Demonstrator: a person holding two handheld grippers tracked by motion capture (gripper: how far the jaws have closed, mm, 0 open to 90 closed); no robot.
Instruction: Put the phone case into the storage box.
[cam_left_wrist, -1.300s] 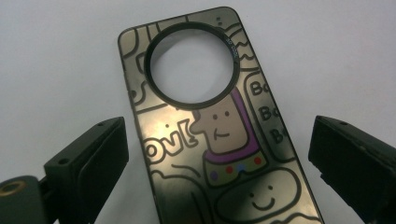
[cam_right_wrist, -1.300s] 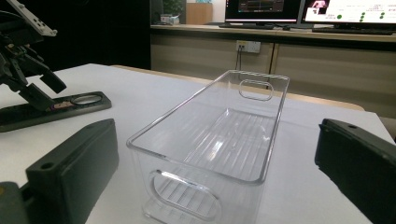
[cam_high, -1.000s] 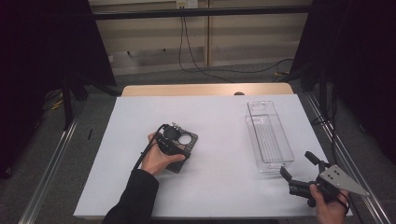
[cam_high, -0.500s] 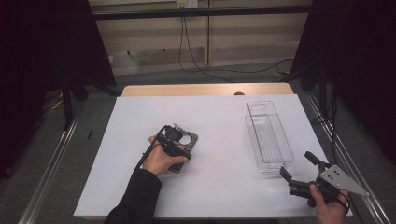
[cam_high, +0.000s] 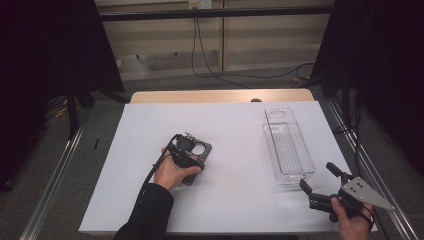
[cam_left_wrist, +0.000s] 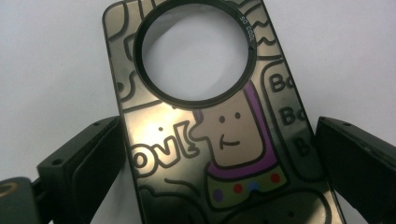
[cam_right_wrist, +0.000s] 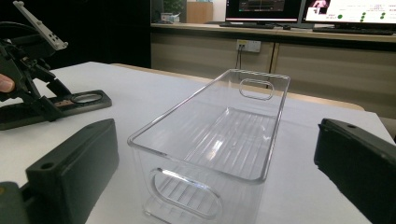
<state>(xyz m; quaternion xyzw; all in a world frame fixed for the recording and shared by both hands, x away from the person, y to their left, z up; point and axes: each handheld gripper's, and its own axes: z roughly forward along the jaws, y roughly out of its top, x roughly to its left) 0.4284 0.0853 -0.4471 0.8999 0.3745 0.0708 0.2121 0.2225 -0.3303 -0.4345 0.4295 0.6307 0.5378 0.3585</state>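
Note:
A dark phone case (cam_high: 199, 152) with a cartoon print and a round hole lies flat on the white table (cam_high: 240, 125), left of centre. My left gripper (cam_high: 186, 150) is low over it. In the left gripper view the case (cam_left_wrist: 233, 140) lies between the jaws of that gripper (cam_left_wrist: 217, 126), which stand open along its two long edges. My right gripper (cam_high: 318, 175) is open near the front right corner, aimed at the near end of an empty clear plastic bin (cam_high: 287, 147). The right gripper view has the bin (cam_right_wrist: 224, 135) just ahead of the open gripper (cam_right_wrist: 217, 128), and the case (cam_right_wrist: 79, 100) farther left.
The bin runs lengthwise along the table's right side. A wooden strip (cam_high: 220, 96) borders the far edge. Metal rails (cam_high: 55, 170) flank both sides. Cables (cam_high: 210, 60) lie on the floor beyond. White surface stretches between the case and the bin.

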